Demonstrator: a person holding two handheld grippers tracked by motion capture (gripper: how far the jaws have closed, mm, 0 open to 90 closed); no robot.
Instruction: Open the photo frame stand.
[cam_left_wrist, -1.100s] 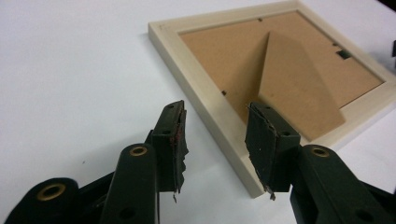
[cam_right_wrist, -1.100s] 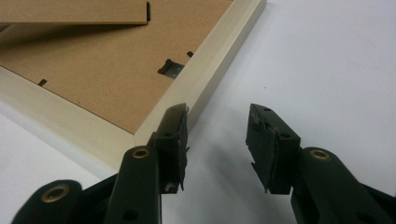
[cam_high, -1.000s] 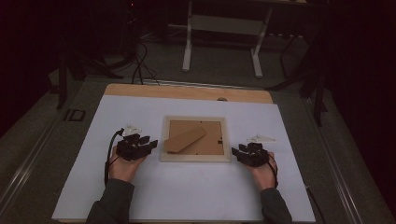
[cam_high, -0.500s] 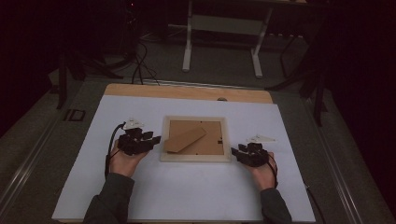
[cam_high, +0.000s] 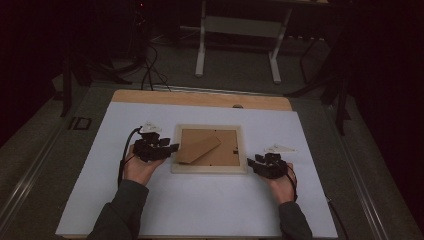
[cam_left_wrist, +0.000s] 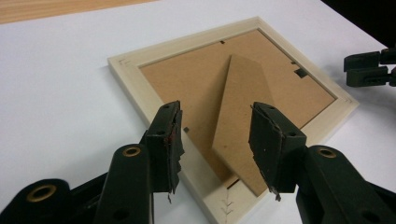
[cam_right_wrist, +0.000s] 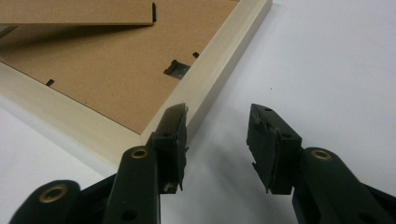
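A pale wooden picture frame (cam_high: 210, 170) lies face down on the white mat, its brown backboard up and its cardboard stand (cam_high: 197, 149) slanting across it. My left gripper (cam_high: 171, 148) is at the frame's left edge. Its jaws have just been opening and stand apart in the left gripper view (cam_left_wrist: 215, 126). Between them lie the stand's tip (cam_left_wrist: 240, 102) and the frame rail (cam_left_wrist: 135, 88), and the pads do not press on either. My right gripper (cam_high: 251, 163) is open beside the frame's near right corner (cam_right_wrist: 219, 56), with bare mat between its jaws (cam_right_wrist: 215, 123).
The white mat (cam_high: 200, 215) covers a wooden tabletop (cam_high: 200, 98). A small metal clip (cam_right_wrist: 176, 68) sits on the backboard near the corner. Dark floor, cables and a white stand's legs (cam_high: 235, 50) lie beyond the table.
My left gripper has moved right and a little up the picture, to the frame's left edge, and its jaws stand wider. The right gripper and the frame have kept still.
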